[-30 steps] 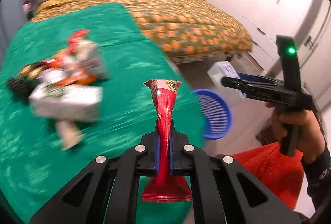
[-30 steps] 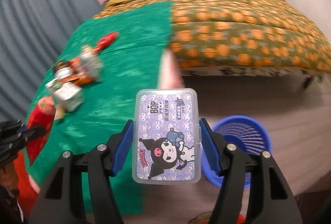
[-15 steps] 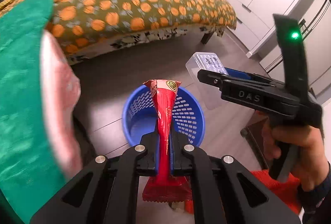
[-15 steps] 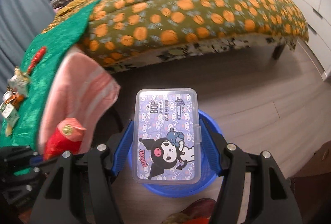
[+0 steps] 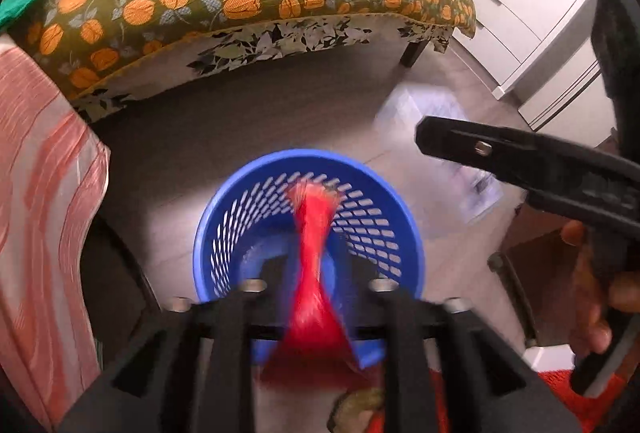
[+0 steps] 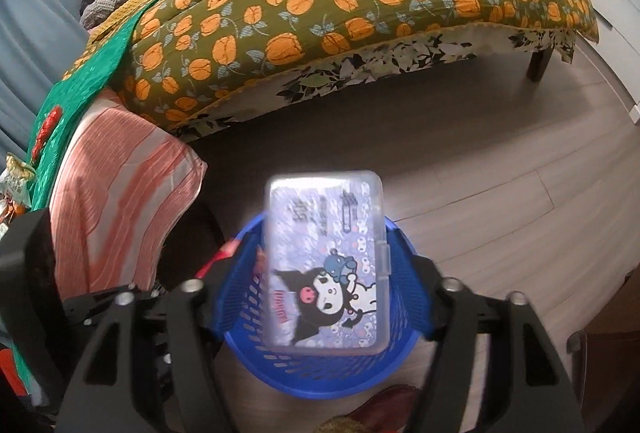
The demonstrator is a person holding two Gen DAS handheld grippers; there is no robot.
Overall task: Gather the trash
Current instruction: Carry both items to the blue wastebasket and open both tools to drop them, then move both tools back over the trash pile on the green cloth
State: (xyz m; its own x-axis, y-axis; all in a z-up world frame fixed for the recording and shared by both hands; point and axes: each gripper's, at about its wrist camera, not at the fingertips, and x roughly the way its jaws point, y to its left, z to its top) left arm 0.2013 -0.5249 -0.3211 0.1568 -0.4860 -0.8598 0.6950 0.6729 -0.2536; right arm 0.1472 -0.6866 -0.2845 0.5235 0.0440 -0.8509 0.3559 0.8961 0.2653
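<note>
A blue plastic basket [image 5: 240, 217] stands on the floor right under both grippers. My left gripper [image 5: 316, 265] hangs over it with its jaws opening. A red snack wrapper [image 5: 314, 273] is blurred in the gap, touched by neither pad. My right gripper [image 6: 320, 253] is also over the basket [image 6: 320, 357], jaws opening. A clear plastic box with a cartoon print [image 6: 326, 265] sits loose between its blue pads [image 6: 416, 293], with space on both sides. In the left wrist view that box [image 5: 476, 189] is a pale blur beside the right finger [image 5: 480, 149].
A bed with an orange-flowered quilt [image 6: 360, 1] fills the background. A pink striped cloth [image 6: 116, 193] hangs off the table, next to the green tablecloth [image 6: 76, 89] with more wrappers [image 6: 46, 131]. White cupboards [image 5: 532, 1] stand to the right. A red rug [image 5: 560, 397] lies below a person's hand [image 5: 592, 297].
Both grippers came down over the blue basket. Their jaws have spread, and the red wrapper and the clear box have come loose from the pads.
</note>
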